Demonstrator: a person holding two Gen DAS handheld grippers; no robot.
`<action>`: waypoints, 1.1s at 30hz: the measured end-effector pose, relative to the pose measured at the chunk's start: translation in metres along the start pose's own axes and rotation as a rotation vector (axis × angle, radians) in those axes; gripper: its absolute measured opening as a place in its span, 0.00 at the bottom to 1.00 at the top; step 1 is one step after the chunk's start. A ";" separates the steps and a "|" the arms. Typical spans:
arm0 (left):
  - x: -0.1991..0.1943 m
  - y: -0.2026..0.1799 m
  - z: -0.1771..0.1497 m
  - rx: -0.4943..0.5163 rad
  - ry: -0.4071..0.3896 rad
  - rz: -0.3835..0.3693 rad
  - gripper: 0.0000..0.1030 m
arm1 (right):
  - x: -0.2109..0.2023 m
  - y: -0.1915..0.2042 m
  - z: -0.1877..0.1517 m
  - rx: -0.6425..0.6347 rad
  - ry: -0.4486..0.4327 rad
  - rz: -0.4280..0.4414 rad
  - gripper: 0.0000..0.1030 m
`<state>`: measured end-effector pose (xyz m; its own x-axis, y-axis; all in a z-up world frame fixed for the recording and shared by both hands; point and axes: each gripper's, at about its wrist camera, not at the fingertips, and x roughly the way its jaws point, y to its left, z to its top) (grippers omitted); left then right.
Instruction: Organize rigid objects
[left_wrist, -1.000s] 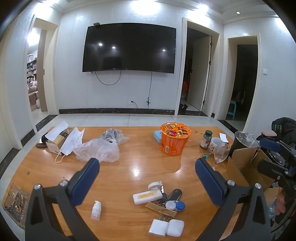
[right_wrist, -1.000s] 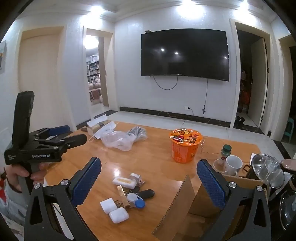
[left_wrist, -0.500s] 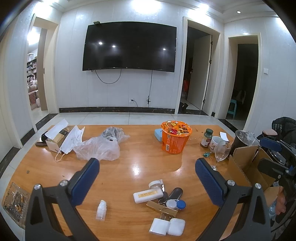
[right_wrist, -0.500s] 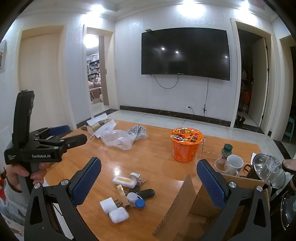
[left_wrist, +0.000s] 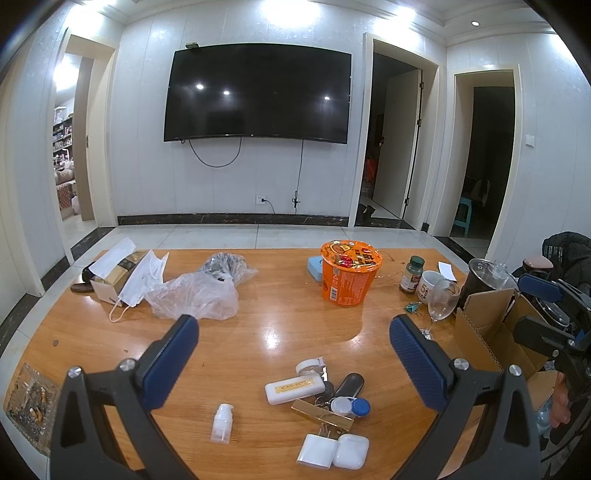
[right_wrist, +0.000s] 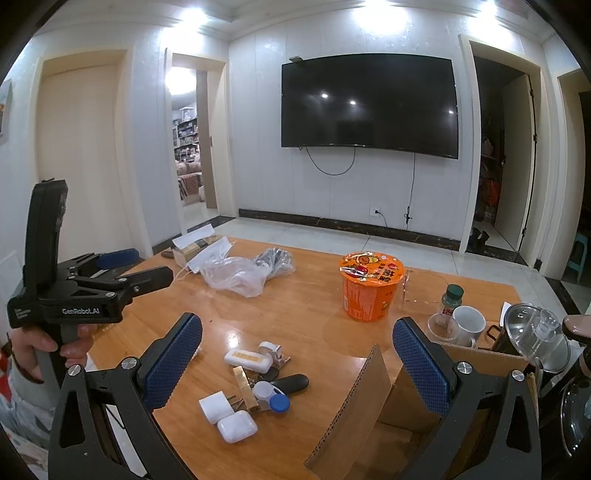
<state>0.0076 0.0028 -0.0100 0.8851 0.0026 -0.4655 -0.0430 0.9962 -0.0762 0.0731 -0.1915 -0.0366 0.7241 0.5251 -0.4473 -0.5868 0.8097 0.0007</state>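
Observation:
A pile of small rigid things lies on the wooden table (left_wrist: 280, 325): a white rectangular case (left_wrist: 294, 387), a white earbud case (left_wrist: 351, 451), a white charger (left_wrist: 317, 451), a gold bar (left_wrist: 322, 414), a black fob (left_wrist: 349, 384) and a small white bottle (left_wrist: 222, 422). The pile also shows in the right wrist view (right_wrist: 255, 384). An open cardboard box (right_wrist: 373, 417) stands at the table's right. My left gripper (left_wrist: 293, 354) is open and empty above the pile. My right gripper (right_wrist: 297, 354) is open and empty above the box flap.
An orange noodle cup (left_wrist: 350, 272), a brown jar (left_wrist: 411, 275), a white mug (left_wrist: 428, 285) and a wine glass (left_wrist: 441, 299) stand at the back right. A plastic bag (left_wrist: 195, 295), face masks and a small box (left_wrist: 114, 273) lie at the back left. A kettle (right_wrist: 532, 336) stands beyond the box.
The left wrist view has tilted up slightly, so the table things sit lower in it. The right gripper has hardly moved. Both grippers stay open.

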 end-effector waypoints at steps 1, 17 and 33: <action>0.000 0.000 0.000 0.000 0.001 -0.001 0.99 | 0.000 0.000 0.000 0.000 -0.001 0.000 1.00; 0.000 -0.002 0.000 0.001 0.000 0.000 0.99 | 0.000 -0.001 -0.001 0.002 0.003 0.000 1.00; 0.001 -0.001 0.001 0.001 0.000 0.004 0.99 | 0.000 -0.002 -0.005 0.005 0.006 0.000 1.00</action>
<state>0.0084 0.0017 -0.0096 0.8847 0.0063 -0.4661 -0.0458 0.9962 -0.0736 0.0728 -0.1946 -0.0409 0.7220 0.5234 -0.4526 -0.5850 0.8110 0.0047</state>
